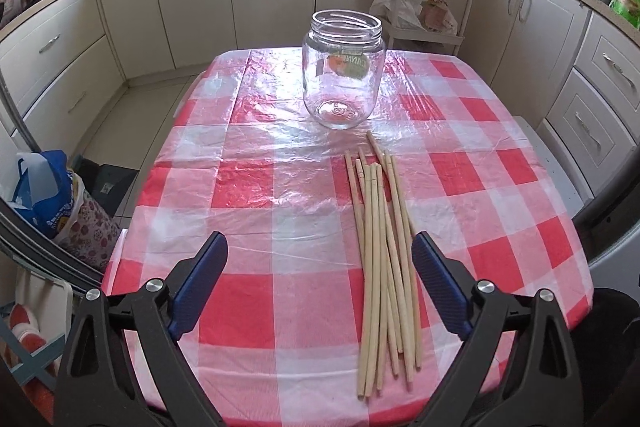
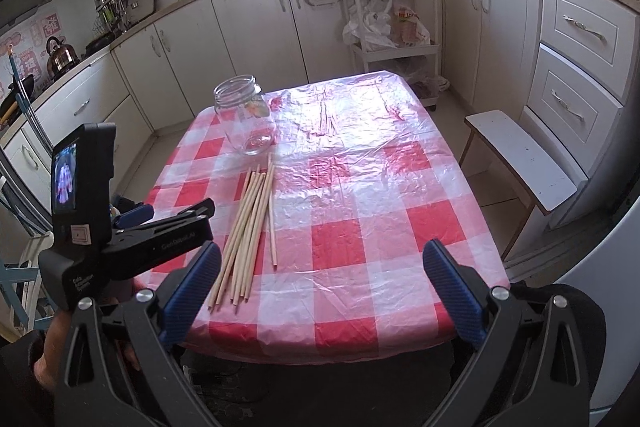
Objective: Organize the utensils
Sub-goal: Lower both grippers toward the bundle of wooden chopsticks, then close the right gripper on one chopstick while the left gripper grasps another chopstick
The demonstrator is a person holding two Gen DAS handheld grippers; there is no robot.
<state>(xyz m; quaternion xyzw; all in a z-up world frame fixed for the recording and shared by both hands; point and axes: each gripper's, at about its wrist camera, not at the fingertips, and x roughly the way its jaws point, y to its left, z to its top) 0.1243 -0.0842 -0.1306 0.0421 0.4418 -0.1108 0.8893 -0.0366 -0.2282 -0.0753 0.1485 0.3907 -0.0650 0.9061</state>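
Several wooden chopsticks lie in a loose bundle on the red-and-white checked table, pointing toward an empty clear glass jar that stands upright beyond them. My left gripper is open and empty, above the table's near part, with the chopsticks just inside its right finger. In the right wrist view the chopsticks and jar are at the left. My right gripper is open and empty over the table's near edge. The left gripper's body shows at the left.
A white stool stands right of the table. A white trolley with bags stands behind it. Cabinets line the walls. Bags sit on the floor to the left.
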